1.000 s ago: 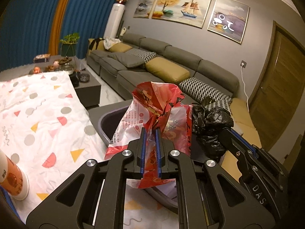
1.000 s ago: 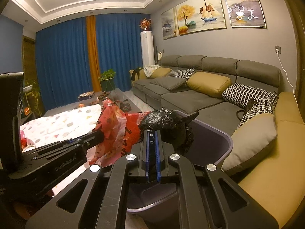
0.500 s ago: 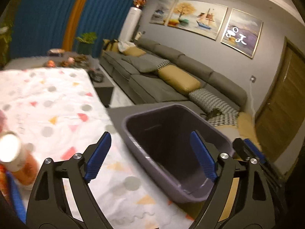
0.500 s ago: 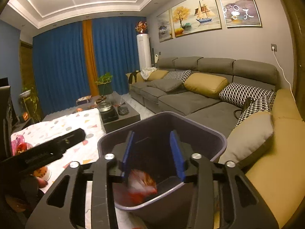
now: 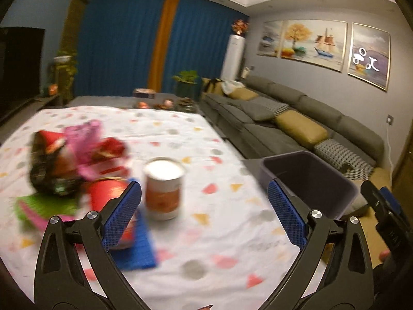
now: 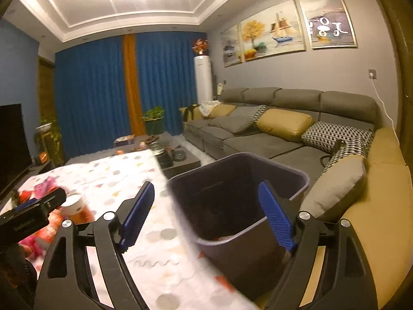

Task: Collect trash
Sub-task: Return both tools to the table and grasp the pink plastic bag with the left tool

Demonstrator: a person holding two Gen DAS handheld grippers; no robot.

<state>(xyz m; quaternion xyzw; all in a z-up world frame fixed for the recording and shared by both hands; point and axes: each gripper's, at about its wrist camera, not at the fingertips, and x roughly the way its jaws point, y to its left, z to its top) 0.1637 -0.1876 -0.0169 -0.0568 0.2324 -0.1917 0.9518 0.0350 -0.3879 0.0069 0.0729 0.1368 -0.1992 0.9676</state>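
Observation:
The dark grey bin (image 6: 232, 180) stands between the table and the sofa, with a scrap of red and white trash (image 6: 224, 238) showing low inside. My right gripper (image 6: 206, 191) hangs over its near rim, jaws opening and nothing between them. My left gripper (image 5: 204, 196) points at the clothed table, jaws opening wide, holding nothing. A paper cup (image 5: 162, 188) stands just beyond its left finger. A blurred pile of red, pink and green wrappers (image 5: 64, 160) lies to the left, and the bin (image 5: 312, 173) is at the right.
A white cloth with coloured spots (image 5: 219, 232) covers the table. A blue flat item (image 5: 136, 250) lies near the left finger. The grey sofa with cushions (image 6: 284, 126) runs behind the bin. A low coffee table (image 6: 180, 162) with small items stands farther back.
Both grippers were shut on bags over the bin, the left on a red one and the right on a black one. Both opened and the bags dropped. The left swung left to the table.

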